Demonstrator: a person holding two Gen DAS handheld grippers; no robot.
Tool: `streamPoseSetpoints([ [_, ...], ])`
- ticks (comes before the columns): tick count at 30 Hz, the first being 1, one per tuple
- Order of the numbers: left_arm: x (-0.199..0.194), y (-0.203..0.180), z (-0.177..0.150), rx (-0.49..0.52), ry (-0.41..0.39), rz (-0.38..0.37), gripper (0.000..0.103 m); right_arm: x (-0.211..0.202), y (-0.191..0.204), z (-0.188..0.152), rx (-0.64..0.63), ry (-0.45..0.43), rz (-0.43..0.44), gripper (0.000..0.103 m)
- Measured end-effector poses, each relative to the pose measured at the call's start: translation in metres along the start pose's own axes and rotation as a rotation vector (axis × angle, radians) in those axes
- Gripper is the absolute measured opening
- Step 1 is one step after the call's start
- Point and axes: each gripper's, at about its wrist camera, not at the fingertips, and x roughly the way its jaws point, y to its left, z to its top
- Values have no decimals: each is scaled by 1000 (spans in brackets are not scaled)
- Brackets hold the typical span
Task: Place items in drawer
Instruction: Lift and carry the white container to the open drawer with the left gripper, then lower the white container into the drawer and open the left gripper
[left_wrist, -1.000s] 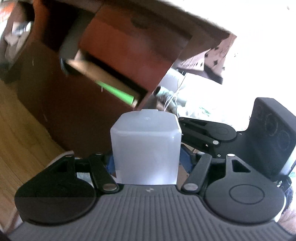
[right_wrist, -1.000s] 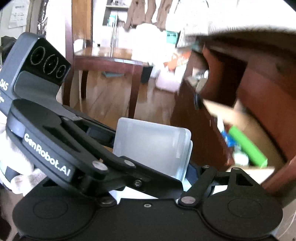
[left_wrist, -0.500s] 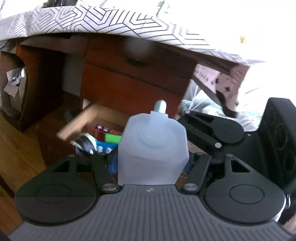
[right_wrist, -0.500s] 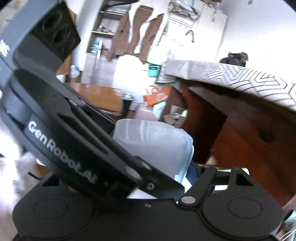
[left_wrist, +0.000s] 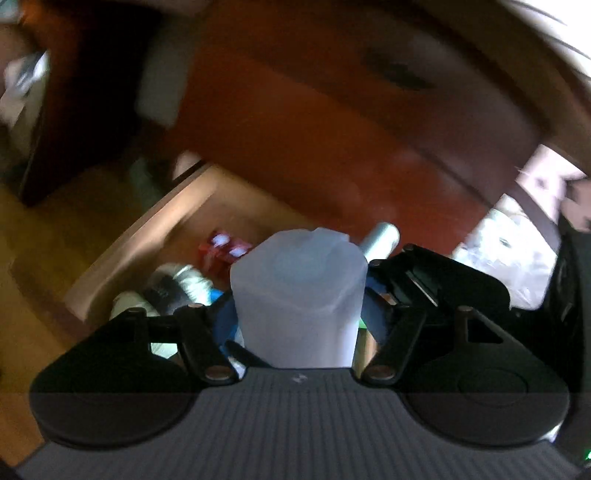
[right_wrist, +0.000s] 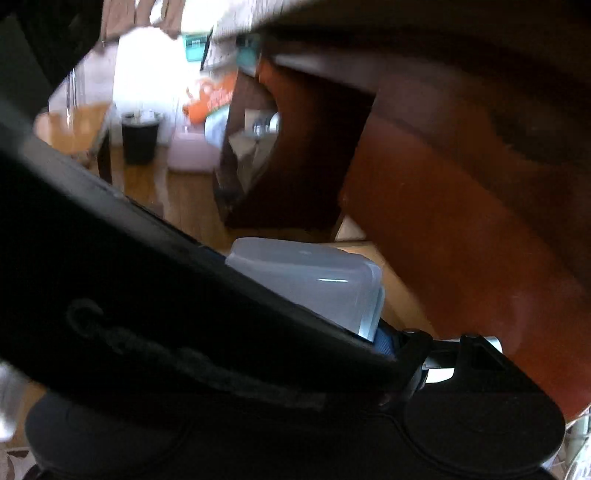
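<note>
My left gripper (left_wrist: 297, 314) and my right gripper (right_wrist: 314, 291) are both shut on one translucent white plastic box (left_wrist: 297, 291), each from its own side; it also shows in the right wrist view (right_wrist: 314, 280). The box hangs just above the open wooden drawer (left_wrist: 122, 251) of a red-brown desk. Inside the drawer lie a red packet (left_wrist: 221, 245), a silver can (left_wrist: 173, 284) and other small items, partly hidden by the box. The left gripper's body covers most of the right wrist view. Both views are motion-blurred.
The closed upper drawer front (left_wrist: 332, 122) with a dark handle (left_wrist: 399, 74) overhangs the open drawer. A dark open desk bay (right_wrist: 306, 155) lies to the left. On the wooden floor stand a black bin (right_wrist: 140, 136) and a pink tub (right_wrist: 190, 151).
Both grippers have carried the box forward and down toward the open drawer, which now fills the left wrist view. The hold on the box is unchanged.
</note>
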Motion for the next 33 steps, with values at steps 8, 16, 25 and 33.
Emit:
streamPoseSetpoints([
  [8,3,42,11,-142,-12,87,76,33,11,32,126,51,-5,78],
  [16,18,44,11,12,64,335,74,57,22,24,195,173,-37,75],
  [25,27,25,12,78,74,297,74,48,6,5,295,143,-11,77],
  [33,12,8,11,46,52,212,75,28,-16,9,434,28,50,79],
])
